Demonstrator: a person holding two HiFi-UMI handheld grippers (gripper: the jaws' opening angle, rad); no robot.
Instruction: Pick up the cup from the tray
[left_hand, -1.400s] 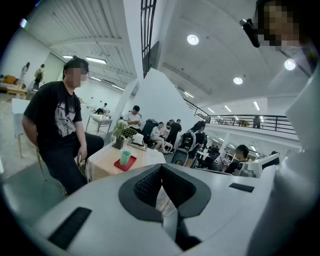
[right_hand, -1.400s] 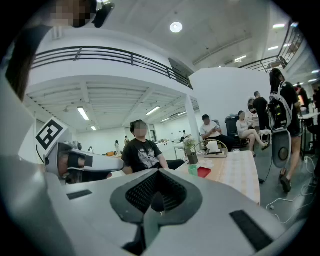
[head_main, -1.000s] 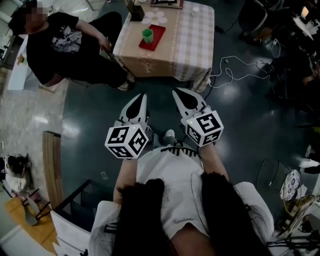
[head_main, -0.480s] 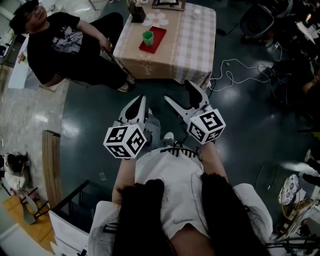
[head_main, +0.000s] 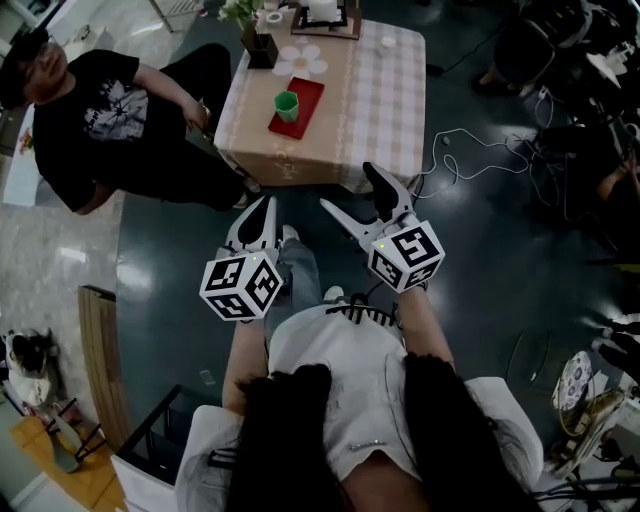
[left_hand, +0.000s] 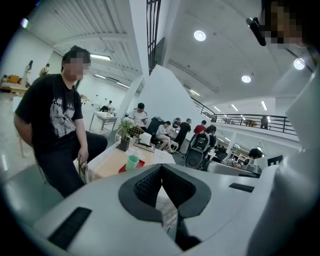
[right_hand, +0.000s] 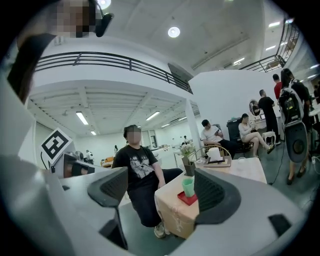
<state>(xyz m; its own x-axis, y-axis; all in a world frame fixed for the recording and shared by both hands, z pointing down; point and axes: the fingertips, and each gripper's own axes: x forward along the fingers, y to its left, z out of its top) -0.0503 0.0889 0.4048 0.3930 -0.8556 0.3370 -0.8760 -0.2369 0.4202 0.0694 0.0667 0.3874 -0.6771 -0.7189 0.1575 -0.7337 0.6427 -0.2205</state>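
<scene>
Across the dark floor (head_main: 490, 250), the table (head_main: 380, 100) with the cup (head_main: 287, 105) on its tray (head_main: 308, 92) is nearer than a second ago. The right gripper (head_main: 348, 188) has just opened, empty, ready for the cup; the left gripper (head_main: 265, 208) is closed.

Empty right gripper (head_main: 346, 186), fingers (right_hand: 214, 192) just opening

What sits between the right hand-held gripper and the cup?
Head view: only bare dark floor, then the table near edge before the cup. On the right hand-held gripper the jaws have just been opening, nothing between them.
</scene>
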